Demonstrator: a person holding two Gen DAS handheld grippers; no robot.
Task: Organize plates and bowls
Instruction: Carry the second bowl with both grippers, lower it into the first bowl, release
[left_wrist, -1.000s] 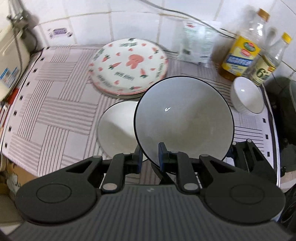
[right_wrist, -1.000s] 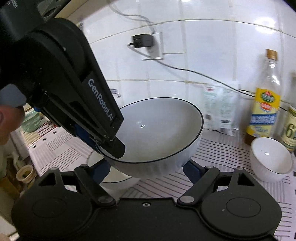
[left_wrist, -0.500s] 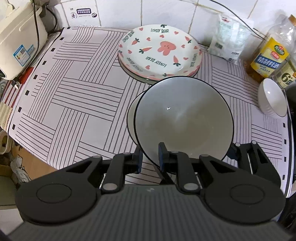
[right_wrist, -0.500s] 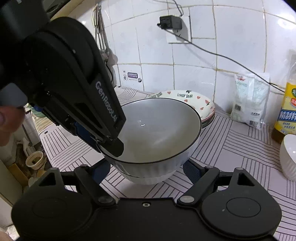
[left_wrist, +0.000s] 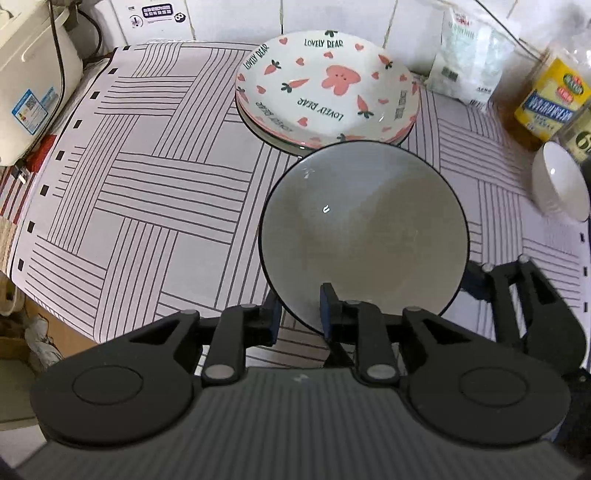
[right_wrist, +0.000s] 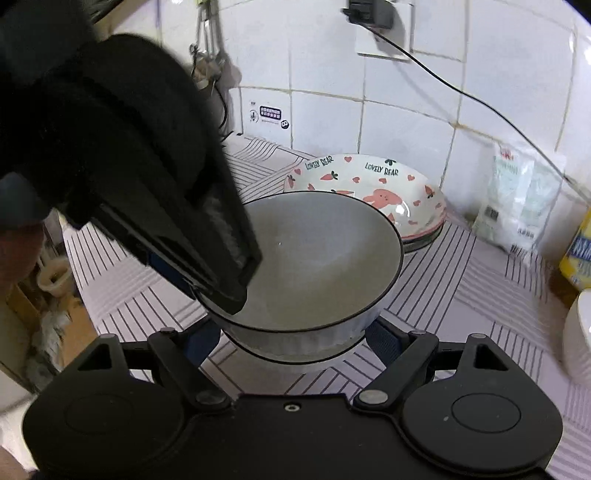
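Left gripper (left_wrist: 297, 312) pinches near rim of black-rimmed bowl (left_wrist: 364, 229), one finger inside, one outside. Bowl sits nested in a second bowl (right_wrist: 295, 343) mid-counter. Right gripper (right_wrist: 295, 338) spread wide, fingers either side of the stack. Bear plates (left_wrist: 327, 86) stacked at back edge; small white bowl (left_wrist: 559, 184) near right edge.

"LOVELY BEAR" is printed several times in dark capitals around the rim of the plate (left_wrist: 327, 86), and two of these prints also read clearly in the right wrist view (right_wrist: 373, 181). A large "6" shows on the label of the bottle (left_wrist: 581, 138) at the right edge. The yellow label (left_wrist: 550, 99) on the oil bottle, the print on the white packet (left_wrist: 467, 59), the wall sticker (left_wrist: 155, 14) and the blue label on the appliance (left_wrist: 35, 110) are too small or blurred to read.
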